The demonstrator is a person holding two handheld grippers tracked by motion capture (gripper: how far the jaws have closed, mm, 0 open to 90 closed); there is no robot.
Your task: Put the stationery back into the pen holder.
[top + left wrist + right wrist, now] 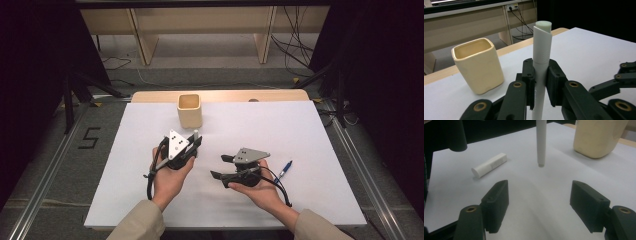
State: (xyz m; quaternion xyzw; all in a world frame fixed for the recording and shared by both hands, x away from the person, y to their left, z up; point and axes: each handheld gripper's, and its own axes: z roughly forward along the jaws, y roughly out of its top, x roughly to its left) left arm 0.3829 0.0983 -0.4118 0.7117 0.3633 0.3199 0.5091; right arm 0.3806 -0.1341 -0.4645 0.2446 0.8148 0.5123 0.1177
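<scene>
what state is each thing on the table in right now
left gripper: shut on the white marker
white marker: upright, lifted clear of the table, cap on its back end
right gripper: open, nothing between its jaws
cream cup: upright, looks empty
white tube: lying flat on the table
blue pen: lying flat beside the right hand

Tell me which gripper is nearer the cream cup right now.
Left. The left gripper, holding a white marker, sits just in front of the cream cup; the right gripper is farther back and right.
</scene>
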